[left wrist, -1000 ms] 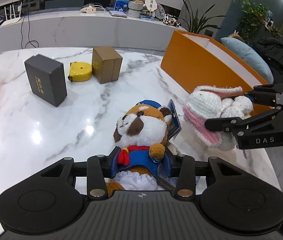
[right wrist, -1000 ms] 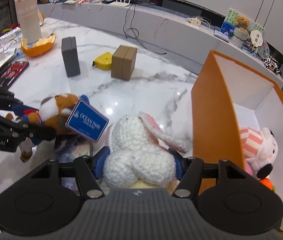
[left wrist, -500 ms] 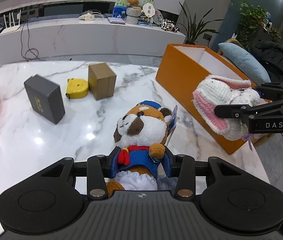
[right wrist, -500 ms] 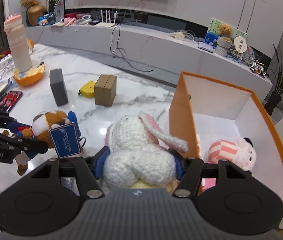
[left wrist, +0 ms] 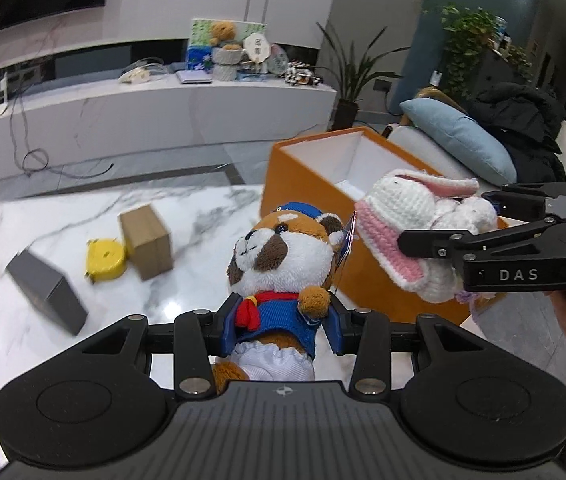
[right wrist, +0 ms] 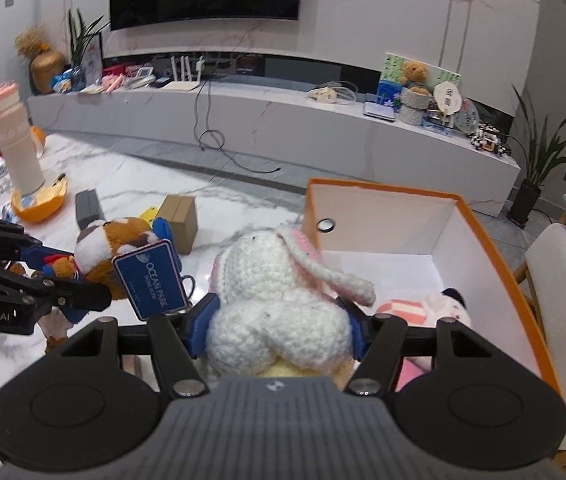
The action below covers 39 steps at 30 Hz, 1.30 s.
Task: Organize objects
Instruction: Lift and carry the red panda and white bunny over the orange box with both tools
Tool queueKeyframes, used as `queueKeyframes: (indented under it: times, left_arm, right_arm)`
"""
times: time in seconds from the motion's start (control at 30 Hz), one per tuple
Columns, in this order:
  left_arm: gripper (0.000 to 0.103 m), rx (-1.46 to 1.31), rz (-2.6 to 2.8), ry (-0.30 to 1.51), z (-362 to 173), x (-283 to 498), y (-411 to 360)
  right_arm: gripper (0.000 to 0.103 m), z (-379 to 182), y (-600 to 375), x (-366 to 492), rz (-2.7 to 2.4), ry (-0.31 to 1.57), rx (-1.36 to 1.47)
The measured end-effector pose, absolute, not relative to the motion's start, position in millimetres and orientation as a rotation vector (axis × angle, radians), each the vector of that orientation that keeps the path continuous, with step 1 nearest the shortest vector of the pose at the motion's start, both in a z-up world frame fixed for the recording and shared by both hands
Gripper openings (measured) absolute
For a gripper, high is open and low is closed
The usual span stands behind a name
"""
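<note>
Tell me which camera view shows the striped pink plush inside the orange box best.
The right wrist view: the striped pink plush lies in plain sight on the white floor of the orange box. In the left wrist view, the box wall and the crocheted bunny hide it entirely.

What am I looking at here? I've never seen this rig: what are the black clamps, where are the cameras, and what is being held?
No robot: a person holds two hand grippers, each with a camera looking along its fingers. The left gripper is shut on a red panda plush with a blue tag. The right gripper is shut on a white crocheted bunny, beside an open orange box that holds a striped pink plush. On the marble table lie a grey box, a yellow tape measure and a brown carton.
</note>
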<state>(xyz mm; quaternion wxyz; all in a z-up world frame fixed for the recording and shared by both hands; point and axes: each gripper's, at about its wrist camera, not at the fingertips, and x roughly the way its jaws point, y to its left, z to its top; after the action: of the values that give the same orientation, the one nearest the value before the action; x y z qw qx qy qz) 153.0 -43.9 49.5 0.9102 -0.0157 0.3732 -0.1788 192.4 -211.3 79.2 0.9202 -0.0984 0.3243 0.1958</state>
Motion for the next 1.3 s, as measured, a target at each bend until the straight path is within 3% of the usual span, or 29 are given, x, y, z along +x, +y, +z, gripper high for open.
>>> queueKeyframes:
  times: [0.6,1.3]
  left_arm:
    - [0.049,0.069,-0.474,0.666,93.7,202.8,-132.3]
    - [0.049,0.204,-0.437,0.736,70.2,279.8,-203.7]
  right_arm:
    - [0.065,92.6,-290.9,229.9,0.225,0.649,-0.018]
    - [0.065,78.6,-329.8,278.1,0.133,0.702,0.050]
